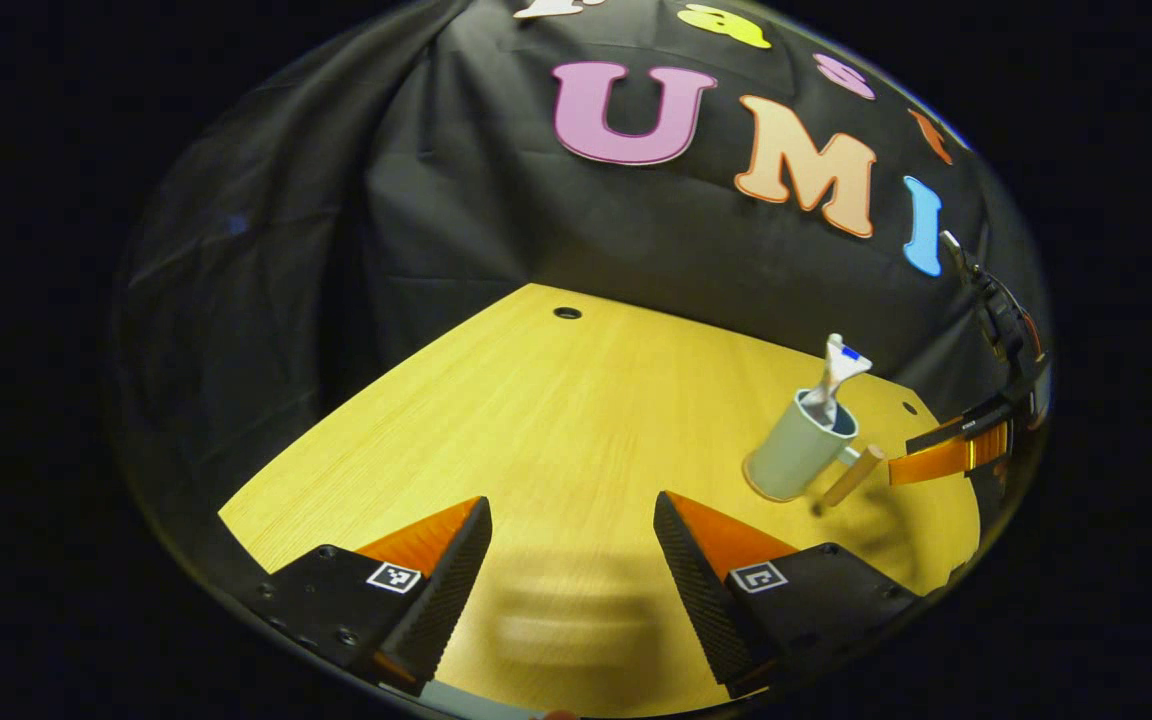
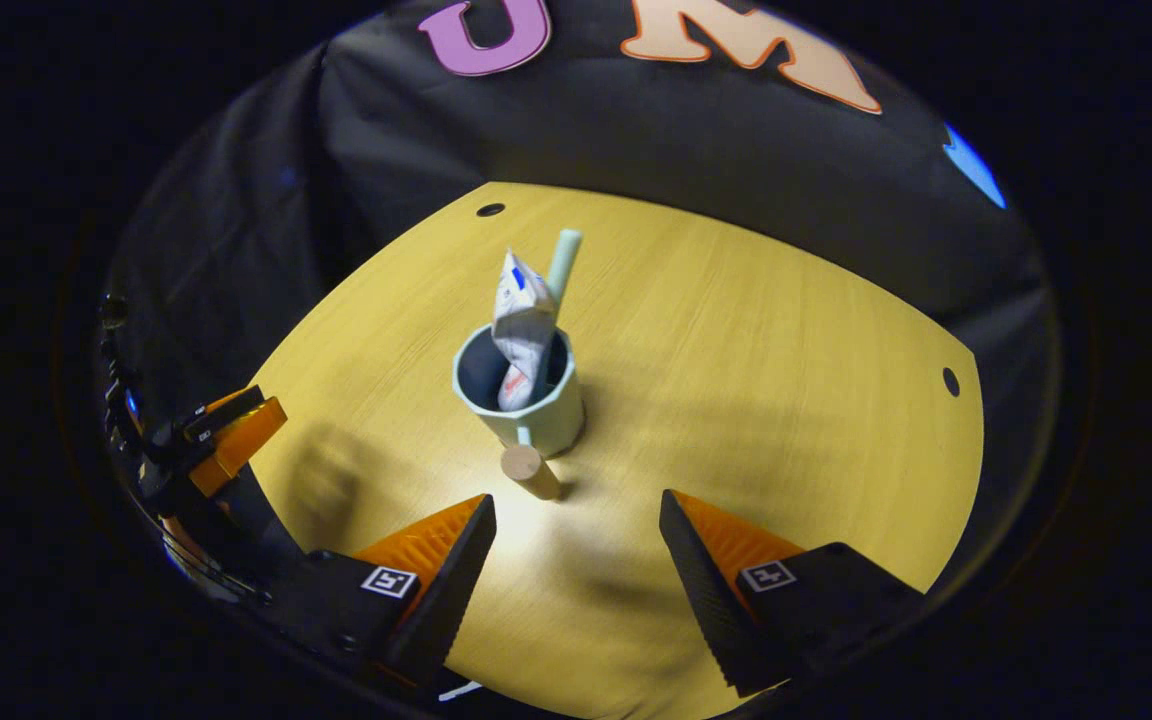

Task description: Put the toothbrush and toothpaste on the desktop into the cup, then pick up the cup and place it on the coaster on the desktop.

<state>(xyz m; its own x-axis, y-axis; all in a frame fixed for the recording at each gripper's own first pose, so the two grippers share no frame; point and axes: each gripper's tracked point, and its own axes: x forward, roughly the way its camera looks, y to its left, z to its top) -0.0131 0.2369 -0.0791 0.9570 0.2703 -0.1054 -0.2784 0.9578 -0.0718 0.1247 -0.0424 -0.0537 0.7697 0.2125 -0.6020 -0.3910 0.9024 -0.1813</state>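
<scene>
Both tongs are just hanging out above the bench right now. Left tongs [image 1: 572, 560] have their jaws spread wide with nothing between them. Right tongs [image 2: 576, 555] are the same deal, jaws wide apart and empty, pointed down and forward over the bench [image 2: 786, 400].

Toothpaste [image 2: 523, 330] and toothbrush [image 2: 564, 262] stand in the cup [image 2: 536, 415]; right gripper [image 2: 576, 560] fingers apart.

Dim booth; bright desktop [image 2: 736, 330]; soft shadows; fisheye bending edges; slight motion blur
</scene>
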